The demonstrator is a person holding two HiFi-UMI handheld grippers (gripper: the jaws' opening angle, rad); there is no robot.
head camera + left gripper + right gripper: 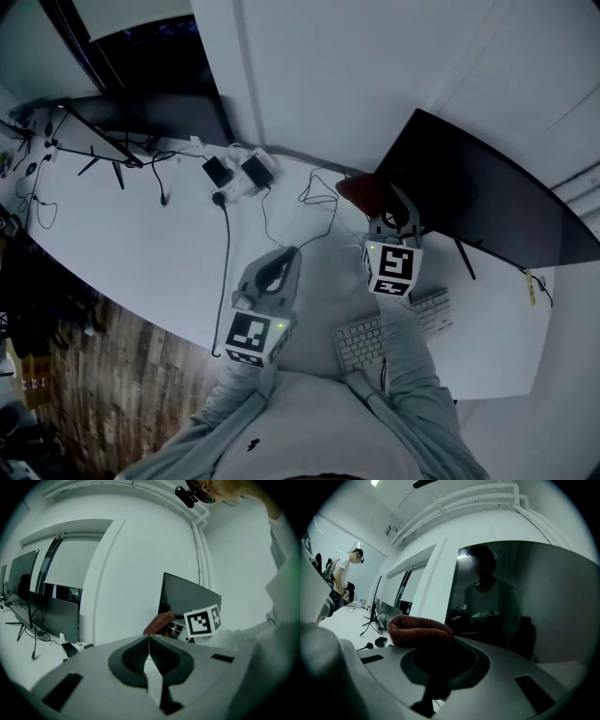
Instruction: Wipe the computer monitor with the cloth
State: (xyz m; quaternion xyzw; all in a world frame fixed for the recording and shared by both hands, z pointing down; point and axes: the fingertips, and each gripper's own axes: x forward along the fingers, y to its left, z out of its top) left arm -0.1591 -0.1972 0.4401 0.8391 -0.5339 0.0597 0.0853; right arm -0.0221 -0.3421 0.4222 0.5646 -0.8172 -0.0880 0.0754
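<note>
At the right end of the table point(122, 253), against the white wall:

1. Monitor point(487, 197). Dark screen, apparently switched off, standing on thin legs. The glass is glossy enough to show reflections in the right gripper view.

2. Cloth point(421, 631). Reddish-brown knit, bunched into a thick roll. It is pinched in the jaws of the right gripper point(380, 204) and held at the left edge of the screen. Whether it touches the glass cannot be told.

3. Left gripper point(149, 641). Jaws pressed together with nothing between them. It hangs over the table, left of the right gripper and apart from the monitor.

4. Keyboard point(389, 333). White, lying on the table just under the right forearm.

5. Cables point(225, 244). Dark leads running from plugs near the wall across the table.

Handling note (judgement): the wipe looks about to start or barely begun.
- Present the soft bulge of the roll to the glass, never the jaw tips.
- Keep the pressure light, since the thin legs may let the panel rock.
- Work from this left edge across in level, overlapping passes.
- The idle left gripper could steady the frame if the panel shifts.
- Keep the elbow clear of the keyboard.
</note>
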